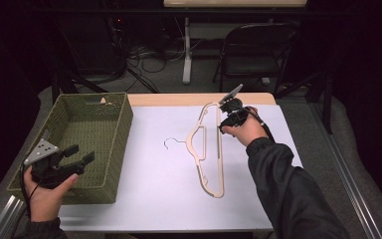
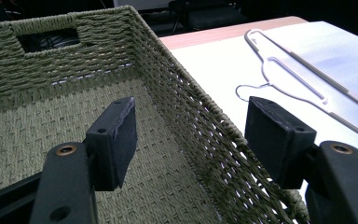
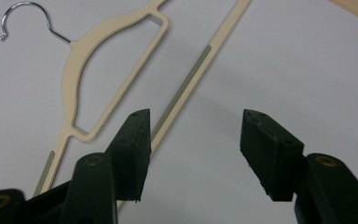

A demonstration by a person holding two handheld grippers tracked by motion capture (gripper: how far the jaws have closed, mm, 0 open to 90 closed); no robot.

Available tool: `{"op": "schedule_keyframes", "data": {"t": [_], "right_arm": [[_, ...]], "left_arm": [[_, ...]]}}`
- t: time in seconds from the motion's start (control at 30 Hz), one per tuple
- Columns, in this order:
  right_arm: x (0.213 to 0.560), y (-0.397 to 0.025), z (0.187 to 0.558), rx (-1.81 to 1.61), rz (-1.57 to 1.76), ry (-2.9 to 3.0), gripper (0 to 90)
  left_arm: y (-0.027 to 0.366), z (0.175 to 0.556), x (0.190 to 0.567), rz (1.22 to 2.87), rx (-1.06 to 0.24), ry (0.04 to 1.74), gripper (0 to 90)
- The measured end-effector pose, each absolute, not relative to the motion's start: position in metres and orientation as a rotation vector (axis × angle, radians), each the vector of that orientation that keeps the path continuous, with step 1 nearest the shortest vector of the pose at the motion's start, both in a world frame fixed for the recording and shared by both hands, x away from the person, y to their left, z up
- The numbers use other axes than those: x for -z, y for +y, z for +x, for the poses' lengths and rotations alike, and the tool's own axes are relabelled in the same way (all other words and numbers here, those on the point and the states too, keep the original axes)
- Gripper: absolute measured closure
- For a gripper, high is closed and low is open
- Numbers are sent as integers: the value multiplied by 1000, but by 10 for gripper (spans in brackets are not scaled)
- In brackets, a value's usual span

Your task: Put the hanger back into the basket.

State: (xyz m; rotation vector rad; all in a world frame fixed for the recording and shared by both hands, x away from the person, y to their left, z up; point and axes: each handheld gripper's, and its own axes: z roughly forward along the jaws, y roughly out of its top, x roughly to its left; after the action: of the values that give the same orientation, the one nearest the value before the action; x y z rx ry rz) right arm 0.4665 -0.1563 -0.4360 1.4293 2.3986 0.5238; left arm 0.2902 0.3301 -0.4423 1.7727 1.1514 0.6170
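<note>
White tabletop (image 1: 159, 199), dim room beyond. Near first, at 8 o'clock: left tool (image 1: 77, 158) held over the near right corner of the green woven basket (image 1: 107, 107), jaws wide apart, gripping nothing; in the left gripper view (image 2: 186, 140) the basket's right wall runs between the jaws, whether touching cannot be told. Basket looks empty.

Middle of the tabletop: cream hanger (image 1: 214, 164) lying flat, metal hook (image 1: 171, 142) pointing toward 9 o'clock. Farther, toward 1 o'clock: right tool (image 1: 227, 119) lowered at the hanger's far end, jaws wide apart, holding nothing; in the right gripper view (image 3: 193, 135) the hanger's straight bar (image 3: 186, 79) passes just by the left jaw rather than between both.

Likely step: reaching for the hanger, grasp not yet made. Next move calls for shifting so the bar sits between the jaws, then closing. Nothing in the way between hanger and basket. Folding chair (image 1: 253, 50) and floor cables (image 1: 149, 55) beyond at 12 o'clock.
</note>
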Motion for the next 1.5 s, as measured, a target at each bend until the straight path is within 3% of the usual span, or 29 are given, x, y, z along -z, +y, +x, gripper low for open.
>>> {"op": "schedule_keyframes", "data": {"t": [0.07, 0.7, 1.2, 1.5], "right_arm": [[441, -151, 468, -514, 1434, 2402, 397], [474, -119, 474, -467, 1451, 2464, 521], [478, -115, 479, -458, 1476, 2444, 522], [482, -109, 482, -418, 1525, 2504, 609]], "left_arm": [[330, 290, 442, 1773, -616, 1152, 342], [328, 292, 445, 1782, -609, 1149, 342], [328, 293, 445, 1783, -605, 1148, 342], [327, 294, 446, 1785, -601, 1147, 342]]}}
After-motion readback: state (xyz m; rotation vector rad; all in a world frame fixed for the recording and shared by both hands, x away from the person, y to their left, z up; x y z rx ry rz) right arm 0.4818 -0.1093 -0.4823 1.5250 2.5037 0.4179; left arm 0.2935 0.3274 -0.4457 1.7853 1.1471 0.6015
